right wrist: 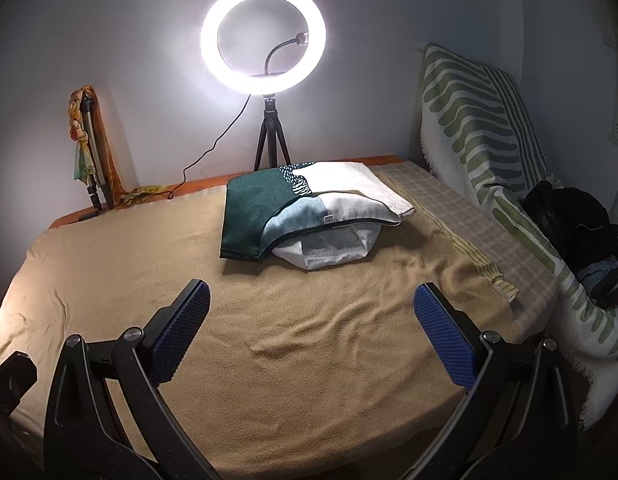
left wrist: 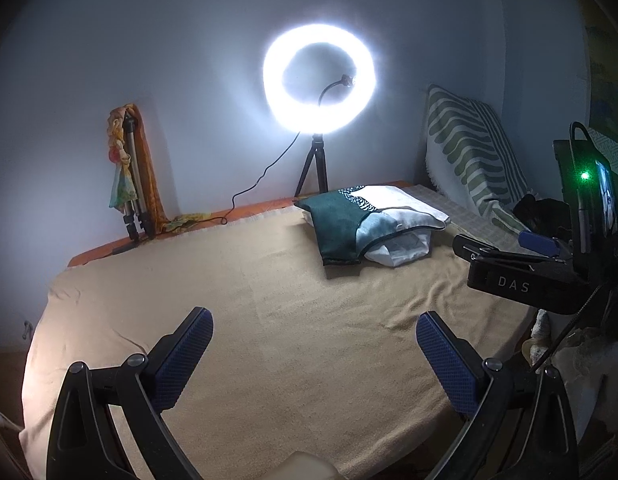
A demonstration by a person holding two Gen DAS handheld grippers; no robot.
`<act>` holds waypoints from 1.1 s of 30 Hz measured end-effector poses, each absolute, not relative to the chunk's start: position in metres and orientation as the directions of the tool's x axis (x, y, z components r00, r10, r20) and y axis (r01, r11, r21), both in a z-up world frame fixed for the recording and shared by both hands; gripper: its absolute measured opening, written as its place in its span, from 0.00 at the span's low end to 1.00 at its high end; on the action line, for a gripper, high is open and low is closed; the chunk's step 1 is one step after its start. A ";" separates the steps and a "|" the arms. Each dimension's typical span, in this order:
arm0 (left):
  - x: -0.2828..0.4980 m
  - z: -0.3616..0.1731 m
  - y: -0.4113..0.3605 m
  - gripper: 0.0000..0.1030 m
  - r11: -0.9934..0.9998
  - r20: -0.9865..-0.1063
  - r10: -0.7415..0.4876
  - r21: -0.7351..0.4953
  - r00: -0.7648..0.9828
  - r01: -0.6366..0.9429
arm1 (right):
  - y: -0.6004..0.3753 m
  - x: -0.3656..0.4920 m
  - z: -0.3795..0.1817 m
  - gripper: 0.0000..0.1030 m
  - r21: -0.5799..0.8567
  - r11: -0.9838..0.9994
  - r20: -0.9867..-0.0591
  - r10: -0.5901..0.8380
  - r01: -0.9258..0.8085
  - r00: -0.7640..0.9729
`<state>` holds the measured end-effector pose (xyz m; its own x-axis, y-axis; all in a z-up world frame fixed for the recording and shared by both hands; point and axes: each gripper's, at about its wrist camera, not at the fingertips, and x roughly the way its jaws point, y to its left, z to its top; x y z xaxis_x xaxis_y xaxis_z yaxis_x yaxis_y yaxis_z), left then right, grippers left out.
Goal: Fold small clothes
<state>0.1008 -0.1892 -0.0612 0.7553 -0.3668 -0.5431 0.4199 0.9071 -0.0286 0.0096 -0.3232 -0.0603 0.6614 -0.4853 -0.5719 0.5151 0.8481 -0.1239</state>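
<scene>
While both spread, each gripper [left wrist: 315, 340] [right wrist: 311, 330] holds nothing.

the tan blanket [right wrist: 293, 344] lies bare and lightly wrinkled across the near and left parts of the bed, open room for either gripper. toward the far middle a stack of folded cloths [right wrist: 309, 212] rises from it. behind that stands a ring light on a tripod [right wrist: 271, 136]; a folded tripod [right wrist: 95, 152] leans in the far left corner. a green-striped throw [right wrist: 485, 132] walls off the right side.
</scene>
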 end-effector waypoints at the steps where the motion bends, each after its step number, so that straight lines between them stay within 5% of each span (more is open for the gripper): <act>1: 0.101 -0.061 -0.190 1.00 0.906 -0.545 -0.368 -0.029 0.754 0.421 | -0.323 0.010 -0.061 1.00 -0.124 0.848 -0.573 -0.485 0.515 0.661; 33: 0.095 -0.058 -0.190 1.00 0.901 -0.539 -0.376 -0.021 0.754 0.434 | -0.322 0.011 -0.062 1.00 -0.122 0.850 -0.576 -0.482 0.513 0.661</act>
